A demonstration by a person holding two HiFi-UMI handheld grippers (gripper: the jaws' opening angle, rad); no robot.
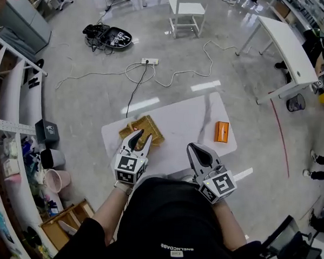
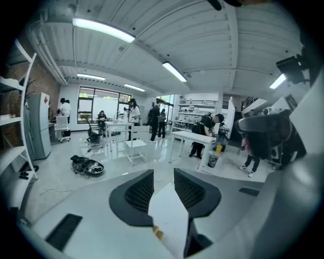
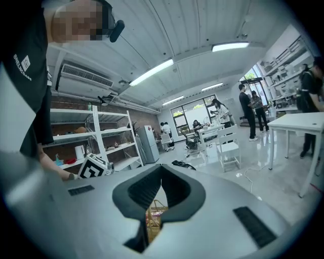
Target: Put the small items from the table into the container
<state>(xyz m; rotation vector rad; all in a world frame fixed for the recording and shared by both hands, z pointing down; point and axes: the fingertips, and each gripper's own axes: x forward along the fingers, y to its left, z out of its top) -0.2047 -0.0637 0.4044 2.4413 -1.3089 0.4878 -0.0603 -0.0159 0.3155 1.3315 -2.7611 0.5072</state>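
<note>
The left gripper [image 1: 144, 134] hung over the yellow basket's [image 1: 148, 120] near edge, jaws narrowly apart and empty. Right of the basket, the right gripper's [image 1: 191, 147] jaws met at the tips, empty. An orange box [image 1: 221, 131] lay farther right on the white table [image 1: 190, 114]; no print on it was legible.

At twelve o'clock, a white chair [image 1: 187, 11]. At eleven, a black pile of wires [image 1: 108, 37]. At twelve, closer in, a white plug strip [image 1: 150, 61]. At two, a long white desk [image 1: 288, 49]. At eight, a pink bucket [image 1: 56, 180].
</note>
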